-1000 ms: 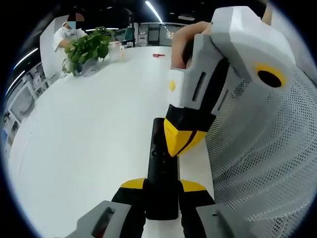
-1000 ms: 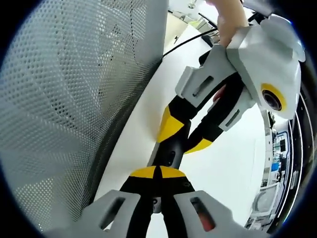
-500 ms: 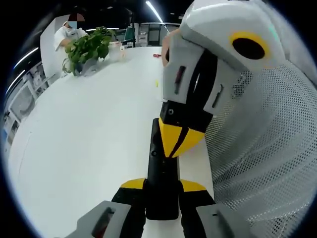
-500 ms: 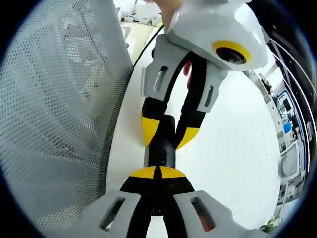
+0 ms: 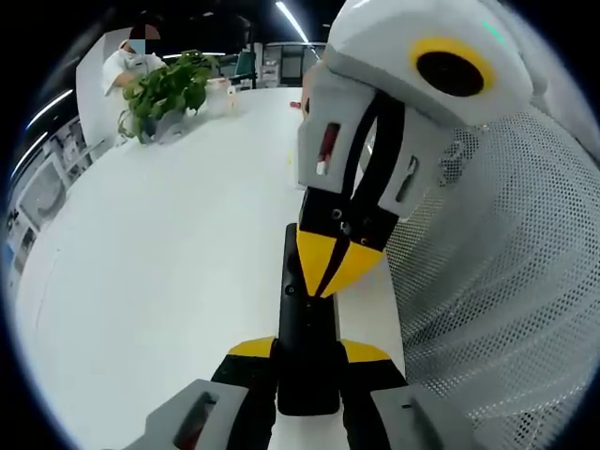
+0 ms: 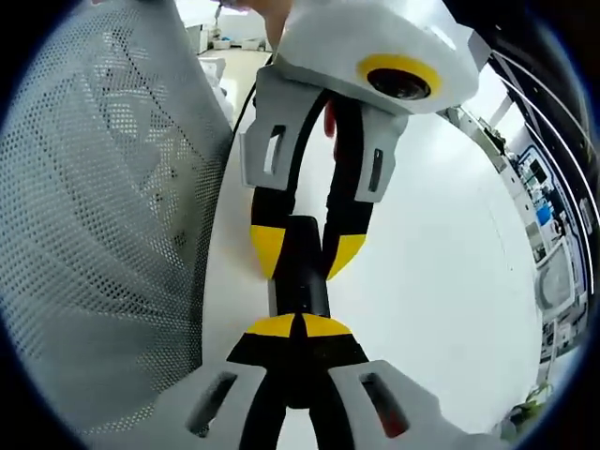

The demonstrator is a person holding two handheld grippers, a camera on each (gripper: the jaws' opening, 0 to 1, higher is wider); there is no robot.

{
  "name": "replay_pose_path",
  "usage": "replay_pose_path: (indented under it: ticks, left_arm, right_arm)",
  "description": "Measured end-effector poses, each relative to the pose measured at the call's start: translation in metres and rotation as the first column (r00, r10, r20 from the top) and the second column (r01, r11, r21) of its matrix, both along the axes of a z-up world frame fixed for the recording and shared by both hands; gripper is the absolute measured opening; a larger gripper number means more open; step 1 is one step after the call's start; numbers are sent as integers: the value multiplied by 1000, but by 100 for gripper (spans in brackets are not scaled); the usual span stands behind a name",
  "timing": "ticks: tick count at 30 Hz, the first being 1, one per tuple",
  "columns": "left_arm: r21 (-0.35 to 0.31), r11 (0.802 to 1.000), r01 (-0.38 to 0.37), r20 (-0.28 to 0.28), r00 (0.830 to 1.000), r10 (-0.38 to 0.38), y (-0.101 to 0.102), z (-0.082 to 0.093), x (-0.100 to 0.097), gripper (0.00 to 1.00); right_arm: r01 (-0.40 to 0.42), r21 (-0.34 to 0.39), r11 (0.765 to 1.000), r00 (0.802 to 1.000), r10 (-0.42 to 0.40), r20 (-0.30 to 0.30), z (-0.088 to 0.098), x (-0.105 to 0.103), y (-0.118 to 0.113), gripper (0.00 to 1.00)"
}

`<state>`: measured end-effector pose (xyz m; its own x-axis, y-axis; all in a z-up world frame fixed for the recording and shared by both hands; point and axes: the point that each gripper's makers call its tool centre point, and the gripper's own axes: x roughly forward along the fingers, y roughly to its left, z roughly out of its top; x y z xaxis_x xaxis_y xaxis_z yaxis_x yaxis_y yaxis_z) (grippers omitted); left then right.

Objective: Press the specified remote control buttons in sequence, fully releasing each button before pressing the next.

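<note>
Right at the base of the left gripper view, the left tongs (image 5: 307,361) are clamped on the near end of the remote control (image 5: 307,347), one yellow-tipped jaw on each long side, steadying it flat on the white worktop (image 5: 159,272). Just ahead of them, the right tongs (image 5: 330,267) come down with their jaws drawn together into a single yellow point, and that point sits on the remote's upper face, partway along its length. I read this as a press in hand; whether the button is fully down I cannot tell from here.

Swing to the right gripper view and it agrees: the right tongs (image 6: 298,330) are shut with nothing between the jaws, tip over the remote control (image 6: 300,267), while the left tongs (image 6: 305,253) straddle the far end of it from the opposite side.

Beside both tongs, on the right gripper's side, stands a grey perforated mesh panel (image 5: 497,309), close to the remote's edge.

Next move, in my judgement: lift the tip straight off until it is clear of the button, then shift along the remote to the next key, with the left tongs keeping the body from sliding.

Well beyond the tongs, a potted plant (image 5: 167,89) sits on the worktop's far side, with a person (image 5: 127,61) behind it.
</note>
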<state>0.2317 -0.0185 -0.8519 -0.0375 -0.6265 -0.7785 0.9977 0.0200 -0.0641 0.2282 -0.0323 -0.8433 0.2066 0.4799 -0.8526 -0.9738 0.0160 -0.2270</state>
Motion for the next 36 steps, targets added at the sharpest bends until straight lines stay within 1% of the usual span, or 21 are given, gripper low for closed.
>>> replay_pose_path:
  ticks: [6, 9, 11, 13, 18, 20, 23, 25, 27, 31, 33, 36]
  left_arm:
    - [-1, 1000, -2, 0, 1000, 2, 0, 0, 0, 25]
    - [-1, 1000, -3, 0, 1000, 3, 0, 0, 0, 25]
    - [0, 1000, -3, 1, 1000, 3, 0, 0, 0, 25]
    - [0, 1000, -2, 1, 1000, 2, 0, 0, 0, 25]
    - [-2, 1000, -2, -1, 1000, 2, 0, 1, 0, 25]
    - [-2, 1000, -1, -1, 1000, 1, 0, 0, 0, 25]
    - [-1, 1000, 0, 0, 1000, 0, 0, 0, 0, 25]
    - [0, 1000, 1, 1, 1000, -1, 0, 0, 0, 25]
    - [1, 1000, 2, 2, 1000, -2, 0, 0, 1, 25]
    - [2, 1000, 2, 3, 1000, -2, 0, 0, 1, 25]
    - [2, 1000, 2, 3, 1000, -2, 0, 0, 1, 25]
    - [3, 1000, 1, 4, 1000, -1, -1, 0, 1, 25]
  right_arm:
    - [-24, -22, 999, 999, 24, 28, 0, 0, 0, 0]
    - [-20, -27, 999, 999, 21, 44, 1, 3, -1, 0]
    - [1, -16, 1000, 1000, -1, 26, 1, 4, -1, 0]
    - [0, -15, 1000, 1000, 0, 26, 1, 4, -1, 0]
    - [-38, -44, 998, 997, 41, 60, 0, 3, -1, 0]
    - [-38, -49, 998, 997, 41, 62, 0, 3, -1, 0]
    - [-17, -54, 998, 999, 20, 49, 0, 4, -1, 0]
    - [27, -47, 999, 1000, -26, 15, -1, 5, -2, 0]
    - [56, -43, 997, 998, -56, -7, -1, 6, -2, 0]
    - [54, -49, 997, 999, -54, -3, -1, 6, -2, 0]
    - [54, -38, 998, 999, -54, -3, -1, 6, -3, 0]
    - [76, -6, 997, 997, -76, -30, -1, 7, -3, 0]
